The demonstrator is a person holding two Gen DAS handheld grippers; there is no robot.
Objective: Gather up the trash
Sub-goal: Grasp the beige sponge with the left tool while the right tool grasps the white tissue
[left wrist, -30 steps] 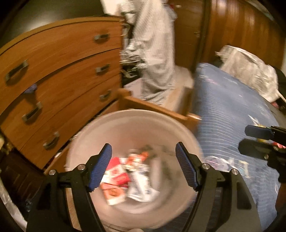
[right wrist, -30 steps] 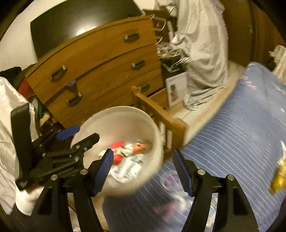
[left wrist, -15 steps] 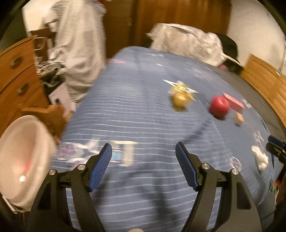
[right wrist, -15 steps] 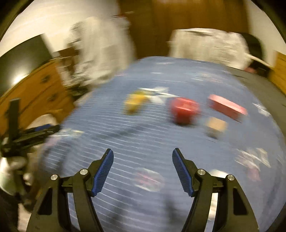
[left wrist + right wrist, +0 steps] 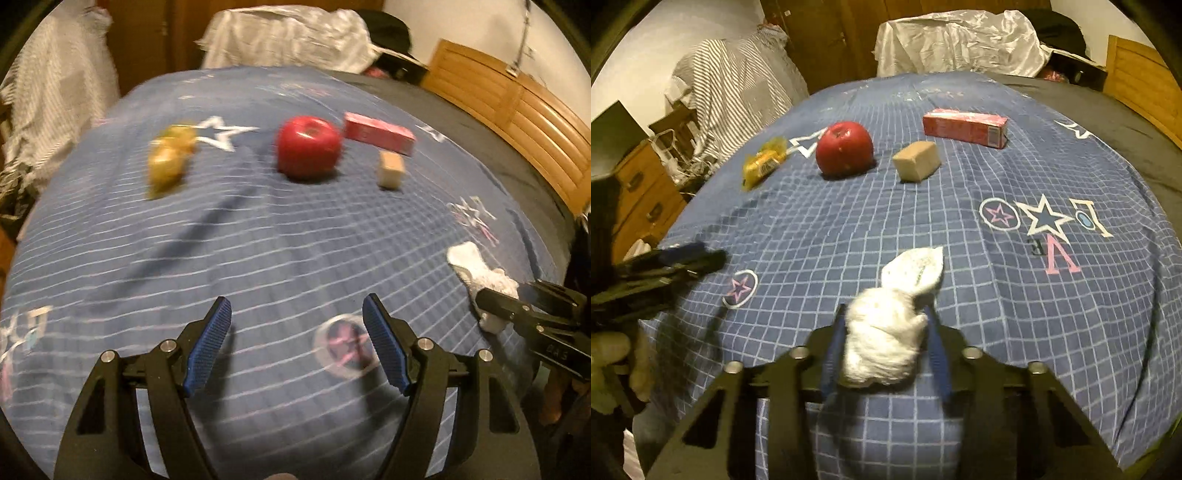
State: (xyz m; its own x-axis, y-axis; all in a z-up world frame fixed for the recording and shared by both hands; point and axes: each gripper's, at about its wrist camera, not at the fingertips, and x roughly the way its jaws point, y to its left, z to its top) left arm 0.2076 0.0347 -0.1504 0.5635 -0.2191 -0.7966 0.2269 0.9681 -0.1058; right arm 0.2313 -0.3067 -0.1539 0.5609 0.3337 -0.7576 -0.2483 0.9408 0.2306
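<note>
Your right gripper [image 5: 884, 350] is closing on the crumpled white tissue [image 5: 886, 332], which sits right between its blue pads on the bed [image 5: 1052, 332]. The wad's long axis runs straight ahead along the fingers, its loose tail pointing away from you. Your left gripper [image 5: 297, 343] hangs released, nothing between its pads, off to the left of the tissue, so the right hand is the nearer one by far.

Beyond the tissue, ahead of both grippers, lie a tan block [image 5: 916, 161] and a red apple [image 5: 844, 148]. A yellow wrapper [image 5: 764, 161] lies left of those, and a pink box [image 5: 964, 127] farthest.

The right wrist view shows the pads bracketing the wad. The left wrist view shows it only from the side, half hidden behind the right gripper's tips.
</note>
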